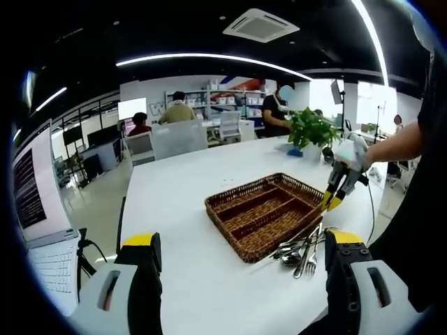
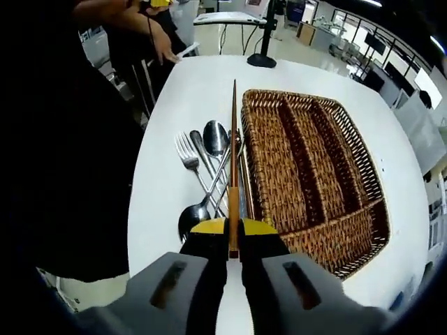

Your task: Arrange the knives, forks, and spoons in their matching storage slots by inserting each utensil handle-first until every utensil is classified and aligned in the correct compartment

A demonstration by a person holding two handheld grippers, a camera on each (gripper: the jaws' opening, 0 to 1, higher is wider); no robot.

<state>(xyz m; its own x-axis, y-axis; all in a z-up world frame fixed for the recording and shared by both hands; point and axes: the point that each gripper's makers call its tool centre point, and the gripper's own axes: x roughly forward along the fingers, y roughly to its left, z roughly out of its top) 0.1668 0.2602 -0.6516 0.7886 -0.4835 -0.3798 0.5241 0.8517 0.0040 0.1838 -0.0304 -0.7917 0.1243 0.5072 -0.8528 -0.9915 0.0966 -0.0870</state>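
Right gripper (image 2: pixel 233 234) is clamping a brown stick (image 2: pixel 234 160) lengthwise, aiming ahead beside basket (image 2: pixel 363 167); left gripper (image 1: pixel 241 251) is waiting, jaws apart.

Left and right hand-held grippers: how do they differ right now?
The left hand-held gripper stands open with nothing between its jaws; the right hand-held gripper is shut on a thin brown stick. The left one sits back from the wicker tray, looking across the white table; the right one hangs above the loose cutlery beside the tray. Both have yellow-tipped jaws on grey bodies.
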